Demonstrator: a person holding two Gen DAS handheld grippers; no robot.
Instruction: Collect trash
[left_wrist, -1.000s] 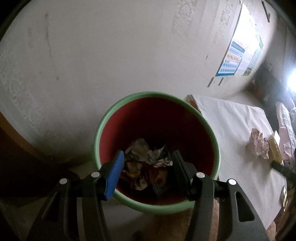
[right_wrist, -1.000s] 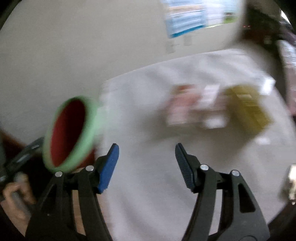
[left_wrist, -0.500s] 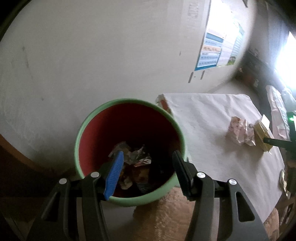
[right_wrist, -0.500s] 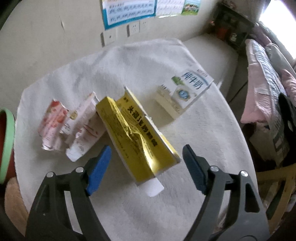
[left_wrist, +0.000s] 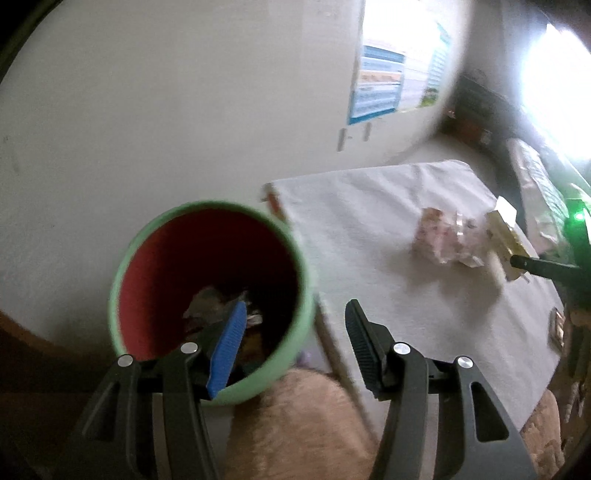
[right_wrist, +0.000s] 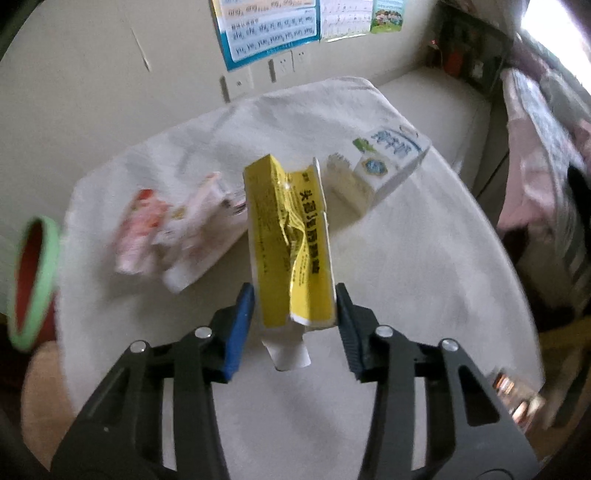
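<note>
Yellow carton (right_wrist: 291, 243) now sits between our right gripper (right_wrist: 295, 317) pads, whose jaws have just been closing onto it above the white-clothed table (right_wrist: 406, 277); our left gripper (left_wrist: 291, 347), half-open and empty, has drifted off the green bin (left_wrist: 210, 295).

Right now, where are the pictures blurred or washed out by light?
Left wrist view: the window glares white, the bin rim is smeared. Right wrist view: the pink wrappers and table blur, the yellow box stays sharp.
</note>
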